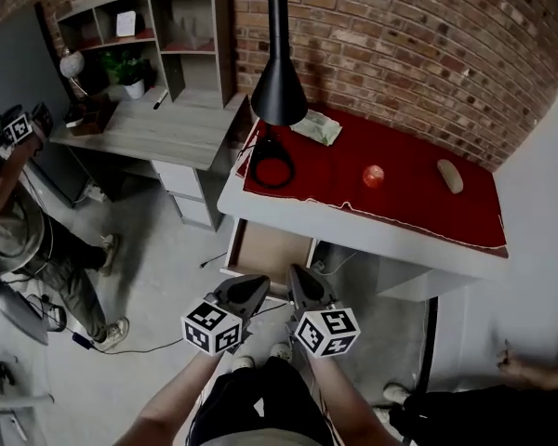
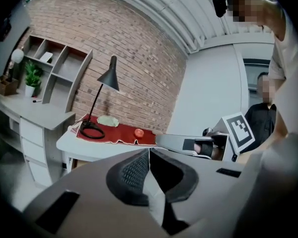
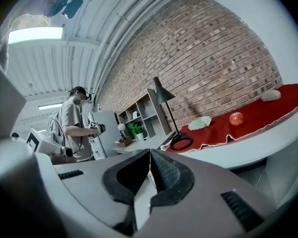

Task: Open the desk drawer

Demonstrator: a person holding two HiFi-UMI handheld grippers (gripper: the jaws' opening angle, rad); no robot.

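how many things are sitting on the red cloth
4: black cone-shaded lamp at the left end, crumpled pale green rag beside it, round red ball in the middle, beige oblong lump at the right.

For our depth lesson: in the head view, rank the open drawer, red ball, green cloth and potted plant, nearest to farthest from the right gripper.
From the right gripper:
1. Drawer, just ahead, under the desk.
2. Red ball, middle of the desk.
3. Green cloth, by the wall.
4. Potted plant, far upper left.

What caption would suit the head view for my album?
Left tongs and right tongs, both shut, held before the open drawer of a red-clothed desk.
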